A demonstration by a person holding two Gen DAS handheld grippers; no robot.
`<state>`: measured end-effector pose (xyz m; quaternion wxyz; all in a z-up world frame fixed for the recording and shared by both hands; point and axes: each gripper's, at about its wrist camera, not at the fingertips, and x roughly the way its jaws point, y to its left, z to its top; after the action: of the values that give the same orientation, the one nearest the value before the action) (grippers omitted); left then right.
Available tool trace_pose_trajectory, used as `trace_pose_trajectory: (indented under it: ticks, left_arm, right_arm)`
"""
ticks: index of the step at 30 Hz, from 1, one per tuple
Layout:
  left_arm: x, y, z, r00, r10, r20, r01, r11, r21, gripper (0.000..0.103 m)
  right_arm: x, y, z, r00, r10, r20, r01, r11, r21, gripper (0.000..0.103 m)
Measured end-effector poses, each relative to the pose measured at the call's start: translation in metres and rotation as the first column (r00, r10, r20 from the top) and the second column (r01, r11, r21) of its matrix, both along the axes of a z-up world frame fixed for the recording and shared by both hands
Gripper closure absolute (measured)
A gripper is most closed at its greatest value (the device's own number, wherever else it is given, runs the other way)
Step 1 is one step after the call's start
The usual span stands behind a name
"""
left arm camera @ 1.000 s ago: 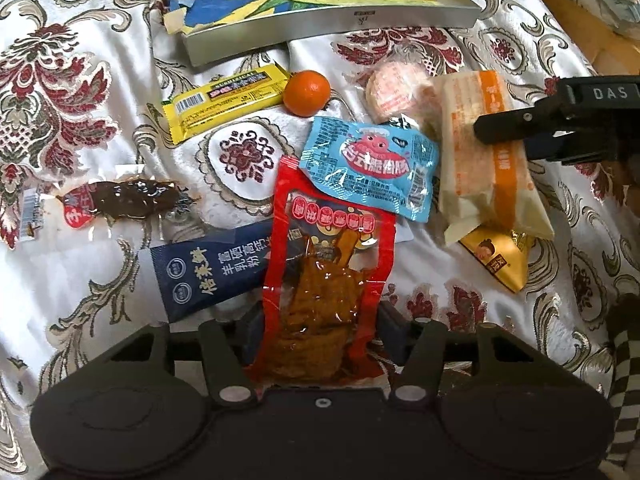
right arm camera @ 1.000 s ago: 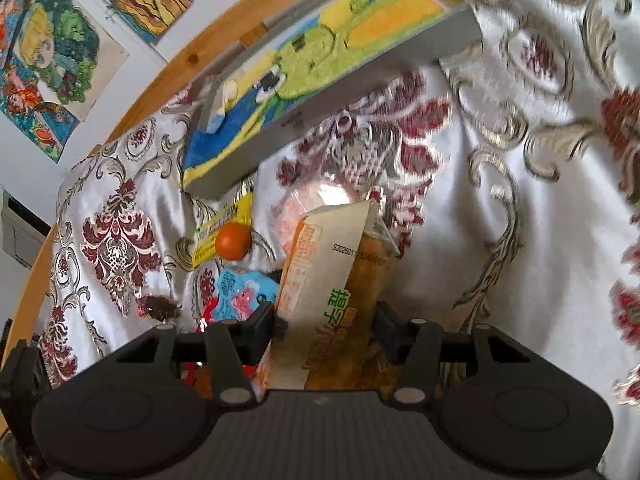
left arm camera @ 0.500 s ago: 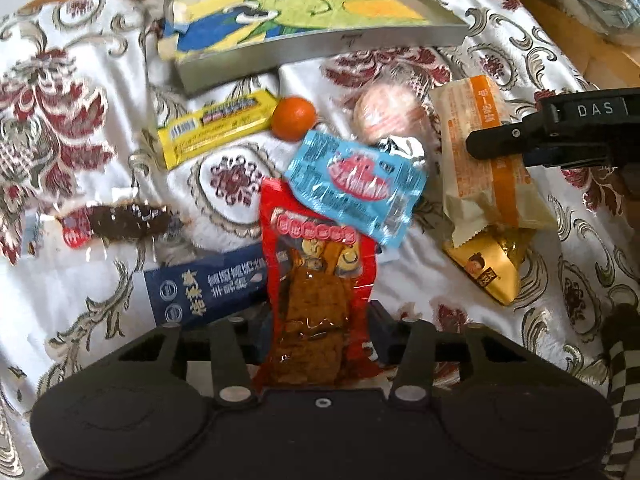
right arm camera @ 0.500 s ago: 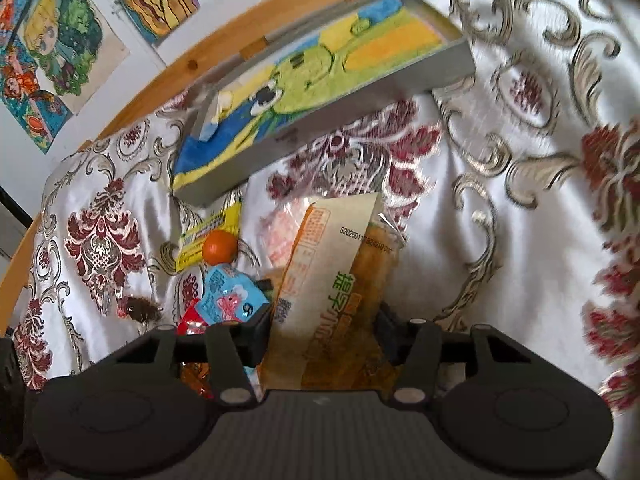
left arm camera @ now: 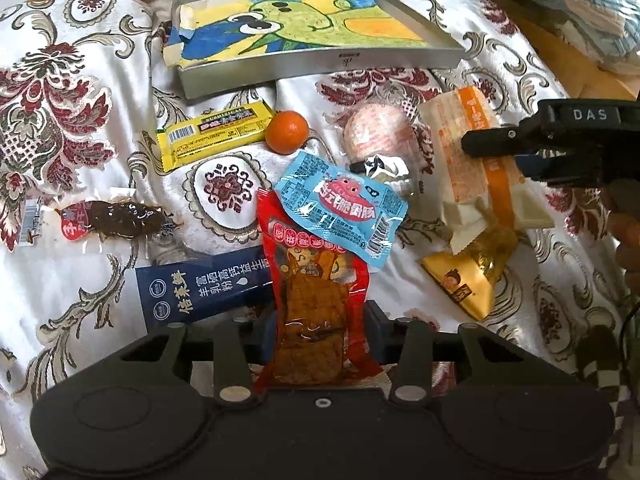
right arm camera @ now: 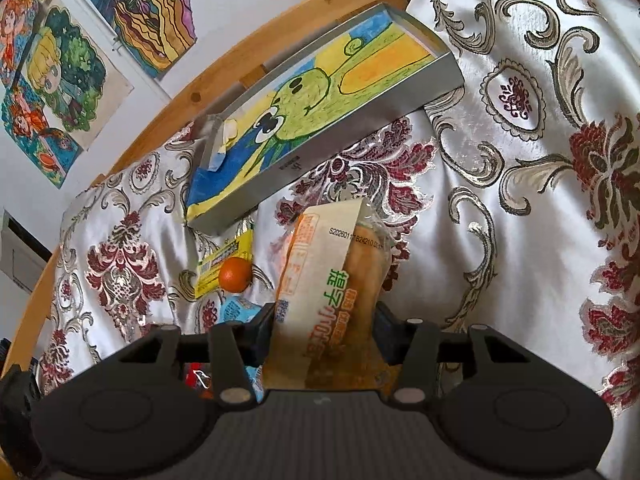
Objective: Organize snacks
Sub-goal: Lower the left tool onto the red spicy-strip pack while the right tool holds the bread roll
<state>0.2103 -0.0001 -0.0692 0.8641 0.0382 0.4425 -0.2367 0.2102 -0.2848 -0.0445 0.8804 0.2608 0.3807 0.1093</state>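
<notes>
My left gripper is clamped on a red packet of braised tofu, pinched at its lower part with its top leaning toward the pile. A blue sausage packet overlaps the red packet's top edge. My right gripper is closed on a cream-and-orange bread packet, which stands up between its fingers; from the left camera that gripper shows as a black arm crossing the same packet.

Around these lie a navy milk-powder sachet just left of the red packet, a dark meat snack in clear wrap farther left, a yellow bar touching a small orange, a round pink-wrapped cake, and a yellow triangular packet below the bread.

Everything rests on a glossy white cloth patterned with dark red and silver-grey florals. Beyond the snacks sits a shallow grey tray lined with a child's drawing of a green creature. A wooden rail borders the cloth, and colourful drawings hang on the white wall behind it.
</notes>
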Motion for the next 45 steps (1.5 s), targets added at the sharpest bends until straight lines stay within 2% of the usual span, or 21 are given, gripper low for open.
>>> trace_pose_trajectory:
  ticks: [7,8,9,12,13,15,17,19,20,22,29,32,36,38,40,44,45]
  left_arm:
    - [-0.014,0.015,0.023,0.995,0.095,0.029,-0.092,0.990,-0.106,0.060]
    - [-0.015,0.016,0.026,0.993,0.109,0.046,-0.103,0.988,-0.112,0.069]
    - [-0.016,0.018,0.030,0.990,0.119,0.070,-0.110,0.987,-0.121,0.091]
    - [-0.016,0.022,0.038,0.985,0.137,0.104,-0.118,0.979,-0.167,0.089]
    - [-0.013,0.022,0.036,0.988,0.133,0.084,-0.117,0.978,-0.173,0.083]
    - [-0.008,0.020,0.028,0.989,0.145,0.032,-0.139,0.980,-0.144,0.082]
    - [-0.004,0.021,0.018,0.989,0.147,-0.027,-0.149,0.983,-0.106,0.076]
    - [-0.001,0.021,0.011,0.985,0.160,-0.069,-0.165,0.984,-0.065,0.053]
    - [-0.001,0.021,0.009,0.984,0.165,-0.073,-0.169,0.984,-0.057,0.047]
    - [0.001,0.019,0.006,0.983,0.171,-0.070,-0.174,0.984,-0.039,0.027]
    - [0.011,-0.006,-0.019,0.990,0.110,-0.090,-0.104,0.992,0.073,0.025]
    - [0.008,-0.017,-0.025,0.995,0.074,-0.074,-0.065,0.991,0.121,0.020]
    - [0.011,-0.018,-0.028,0.994,0.075,-0.081,-0.066,0.992,0.109,0.020]
    - [0.012,-0.016,-0.028,0.994,0.078,-0.082,-0.070,0.993,0.100,0.026]
    - [0.011,-0.016,-0.026,0.994,0.073,-0.075,-0.067,0.994,0.089,0.045]
    - [0.010,-0.018,-0.023,0.995,0.072,-0.071,-0.067,0.995,0.070,0.048]
    - [0.008,-0.017,-0.022,0.995,0.072,-0.066,-0.068,0.996,0.056,0.052]
  right_arm:
    - [-0.002,-0.004,0.005,0.999,0.002,0.042,-0.005,0.998,0.063,0.048]
    - [-0.002,-0.004,0.005,0.999,0.006,0.045,-0.009,0.998,0.069,0.048]
    - [-0.002,-0.003,0.006,0.999,0.011,0.050,-0.014,0.997,0.072,0.048]
    - [-0.003,0.000,0.008,0.998,0.023,0.065,-0.028,0.997,0.077,0.048]
    - [-0.002,0.001,0.009,0.997,0.027,0.068,-0.032,0.997,0.075,0.048]
    - [-0.002,0.002,0.008,0.998,0.028,0.064,-0.033,0.997,0.073,0.048]
    - [-0.002,0.002,0.006,0.998,0.026,0.053,-0.030,0.997,0.075,0.048]
    - [-0.002,0.001,0.005,0.999,0.026,0.047,-0.030,0.997,0.077,0.048]
    - [-0.002,0.001,0.005,0.999,0.028,0.046,-0.031,0.997,0.077,0.048]
    - [-0.002,0.003,0.005,0.998,0.033,0.046,-0.037,0.996,0.078,0.048]
    - [-0.001,0.008,0.007,0.997,0.065,0.050,-0.068,0.995,0.079,0.048]
    - [0.000,0.009,0.006,0.996,0.069,0.048,-0.073,0.994,0.084,0.048]
    - [0.001,0.011,0.004,0.996,0.079,0.042,-0.082,0.993,0.085,0.048]
    - [0.002,0.012,0.004,0.996,0.083,0.041,-0.087,0.993,0.083,0.048]
    - [0.002,0.013,0.004,0.995,0.087,0.044,-0.090,0.993,0.081,0.048]
    - [0.001,0.013,0.004,0.995,0.086,0.044,-0.089,0.993,0.076,0.048]
    - [0.001,0.013,0.004,0.996,0.084,0.042,-0.087,0.993,0.076,0.048]
